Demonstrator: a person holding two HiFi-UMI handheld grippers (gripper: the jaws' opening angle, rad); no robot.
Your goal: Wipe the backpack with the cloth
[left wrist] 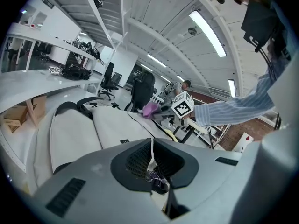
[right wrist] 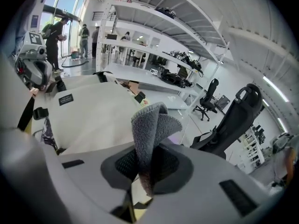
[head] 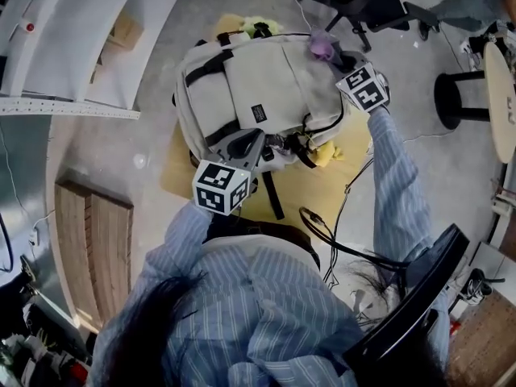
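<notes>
The cream fabric backpack with black straps lies flat on the yellow surface. At its far right corner the right hand-held gripper clamps a folded lilac-grey terry cloth. The left hand-held gripper pinches the near edge.

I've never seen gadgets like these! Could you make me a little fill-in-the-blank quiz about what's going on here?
1. The right gripper is clamped on a folded grey ____.
2. The backpack lies on a ____ mat.
3. The person wears a blue-and-white ____ shirt.
Missing words: cloth; yellow; striped.
</notes>
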